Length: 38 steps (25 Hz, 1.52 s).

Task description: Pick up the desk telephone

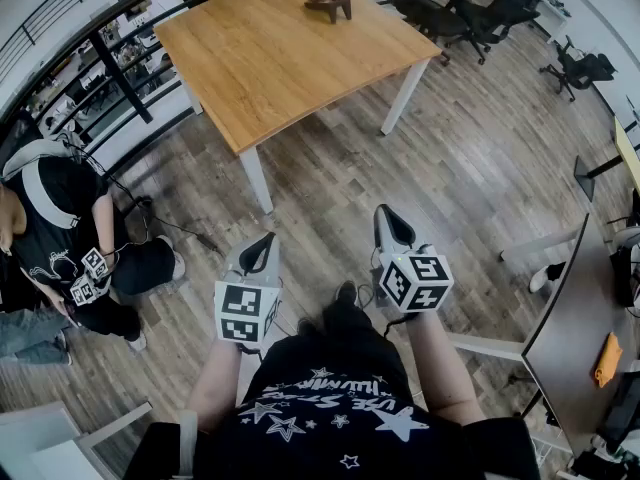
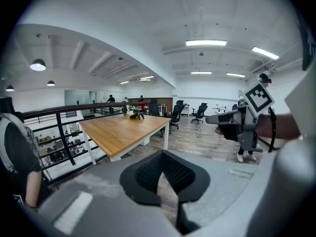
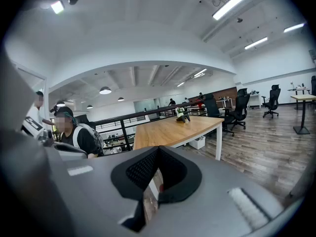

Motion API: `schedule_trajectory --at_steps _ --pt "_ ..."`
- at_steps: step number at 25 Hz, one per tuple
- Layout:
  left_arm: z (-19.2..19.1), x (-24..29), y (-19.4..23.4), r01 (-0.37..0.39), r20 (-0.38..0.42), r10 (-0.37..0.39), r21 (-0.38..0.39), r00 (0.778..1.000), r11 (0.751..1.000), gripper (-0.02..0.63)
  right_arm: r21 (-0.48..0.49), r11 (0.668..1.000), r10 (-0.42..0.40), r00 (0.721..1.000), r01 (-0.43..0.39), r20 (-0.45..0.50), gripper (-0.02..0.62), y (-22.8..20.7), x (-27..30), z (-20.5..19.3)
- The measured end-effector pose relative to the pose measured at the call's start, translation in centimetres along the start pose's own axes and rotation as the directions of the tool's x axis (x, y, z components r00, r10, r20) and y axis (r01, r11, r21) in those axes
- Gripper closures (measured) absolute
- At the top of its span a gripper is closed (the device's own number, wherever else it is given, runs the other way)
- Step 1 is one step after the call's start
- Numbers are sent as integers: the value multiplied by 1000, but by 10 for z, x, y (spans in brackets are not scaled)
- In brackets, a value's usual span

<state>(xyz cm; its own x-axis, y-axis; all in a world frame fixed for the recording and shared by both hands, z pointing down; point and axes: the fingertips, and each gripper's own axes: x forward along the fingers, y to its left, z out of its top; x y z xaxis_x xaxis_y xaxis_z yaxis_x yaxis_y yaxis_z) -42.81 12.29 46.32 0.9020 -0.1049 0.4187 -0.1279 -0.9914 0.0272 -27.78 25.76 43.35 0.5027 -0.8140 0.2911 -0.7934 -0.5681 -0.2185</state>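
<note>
Left hand-held gripper (image 1: 266, 242) and right hand-held gripper (image 1: 386, 216) are both closed and empty, so unopened they may push the far phone (image 1: 328, 6) along the tabletop (image 1: 280, 63).

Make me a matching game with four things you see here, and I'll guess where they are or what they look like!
Things:
1. desk telephone
2. right gripper
3. table
4. office chairs

Clues:
a. light wood on top
b. standing on the floor, beyond the table
c. shut, with nothing in it
d. at the table's far end

Pairs: 1-d, 2-c, 3-a, 4-b
</note>
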Motion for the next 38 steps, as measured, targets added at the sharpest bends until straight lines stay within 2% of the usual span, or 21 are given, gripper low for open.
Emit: schedule_trajectory --at_steps 9,15,22,25,31,38 --pt "-7 0 9 -3 -26 3 -18 1000 1000 606 -14 1000 9 1000 -9 -18 598 7 -2 -6" --pt "-8 11 18 -12 -45 11 -29 999 1000 606 24 999 -24 1000 24 2 597 -7 1 -8" --pt "-13 29 16 0 -73 -7 -90 997 996 606 13 999 34 999 -35 20 595 -18 18 -10" --pt "-9 43 17 -5 -88 -4 -94 996 996 606 25 999 28 999 -29 29 595 -33 32 -5" --pt "4 86 24 -10 -108 0 -97 994 995 606 11 999 -38 999 38 37 595 -75 66 2" --pt "34 150 42 -38 -138 21 -122 990 992 606 51 999 -8 1000 7 20 595 -120 136 34"
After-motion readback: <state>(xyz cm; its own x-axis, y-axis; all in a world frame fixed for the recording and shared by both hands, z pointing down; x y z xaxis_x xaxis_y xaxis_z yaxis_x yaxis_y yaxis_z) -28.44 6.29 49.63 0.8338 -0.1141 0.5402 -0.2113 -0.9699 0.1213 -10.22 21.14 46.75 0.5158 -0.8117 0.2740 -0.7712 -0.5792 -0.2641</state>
